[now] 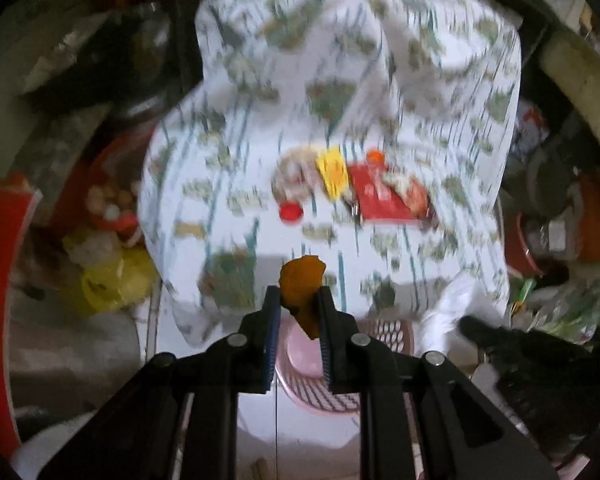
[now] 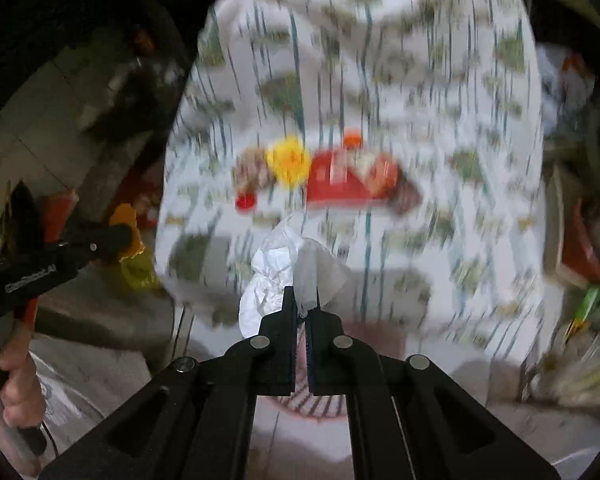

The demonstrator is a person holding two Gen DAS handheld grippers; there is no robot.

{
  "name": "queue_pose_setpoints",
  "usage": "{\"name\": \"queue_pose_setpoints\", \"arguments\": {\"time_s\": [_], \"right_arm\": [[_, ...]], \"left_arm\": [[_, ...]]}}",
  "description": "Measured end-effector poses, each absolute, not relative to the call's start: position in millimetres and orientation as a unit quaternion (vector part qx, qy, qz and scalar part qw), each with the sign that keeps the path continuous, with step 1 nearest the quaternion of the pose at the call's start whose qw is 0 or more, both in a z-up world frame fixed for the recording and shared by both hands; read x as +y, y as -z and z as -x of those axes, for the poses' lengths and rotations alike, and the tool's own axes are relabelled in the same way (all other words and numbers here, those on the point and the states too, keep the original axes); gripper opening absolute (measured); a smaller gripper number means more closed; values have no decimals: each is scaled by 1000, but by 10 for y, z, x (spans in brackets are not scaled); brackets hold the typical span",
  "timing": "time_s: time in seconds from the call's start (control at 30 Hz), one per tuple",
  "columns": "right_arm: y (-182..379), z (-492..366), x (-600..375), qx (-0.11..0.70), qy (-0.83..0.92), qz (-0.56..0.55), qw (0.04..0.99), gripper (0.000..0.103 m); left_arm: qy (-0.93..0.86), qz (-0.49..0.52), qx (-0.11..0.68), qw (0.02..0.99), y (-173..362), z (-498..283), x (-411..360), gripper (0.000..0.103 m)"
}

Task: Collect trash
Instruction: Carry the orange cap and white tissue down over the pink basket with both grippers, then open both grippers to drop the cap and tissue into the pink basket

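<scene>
My left gripper (image 1: 299, 300) is shut on an orange peel (image 1: 302, 286), held above a pink slotted basket (image 1: 384, 334). My right gripper (image 2: 303, 304) is shut on a crumpled white wrapper (image 2: 274, 280) with a clear plastic strip, above the same basket (image 2: 316, 404). On the patterned tablecloth (image 1: 260, 128) lie a red packet (image 1: 376, 196), a yellow wrapper (image 1: 332, 172), a red cap (image 1: 291, 211) and an orange cap (image 1: 375, 156). The left gripper with the peel also shows at the left in the right wrist view (image 2: 120, 236). Both views are motion-blurred.
A red bowl with food scraps (image 1: 108, 196) and a yellow bag (image 1: 112, 280) lie left of the table. Red pots (image 1: 528, 248) and green clutter (image 1: 560, 312) crowd the right. A red tub rim (image 1: 0, 280) is at far left.
</scene>
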State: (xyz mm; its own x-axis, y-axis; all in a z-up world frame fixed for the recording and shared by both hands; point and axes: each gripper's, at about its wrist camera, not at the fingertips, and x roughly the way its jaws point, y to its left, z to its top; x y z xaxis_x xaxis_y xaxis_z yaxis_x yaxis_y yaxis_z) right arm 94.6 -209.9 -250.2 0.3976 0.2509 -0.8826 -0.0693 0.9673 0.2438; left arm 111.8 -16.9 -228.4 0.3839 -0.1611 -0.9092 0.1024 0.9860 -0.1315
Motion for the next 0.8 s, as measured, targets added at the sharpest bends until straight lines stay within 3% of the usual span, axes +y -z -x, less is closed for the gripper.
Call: {"name": "queue_pose_setpoints", "arguments": {"time_s": [0.3, 0.6, 0.8], "right_arm": [[3331, -906, -2015, 619, -94, -46, 778, 4], [4173, -1093, -2155, 664, -47, -51, 744, 4], [4430, -1142, -2155, 668, -36, -50, 742, 4]], "left_arm": [[114, 47, 648, 752, 3273, -1015, -354, 16], [83, 20, 674, 734, 3821, -1138, -392, 16], [86, 9, 680, 728, 4047, -1093, -461, 17]]}}
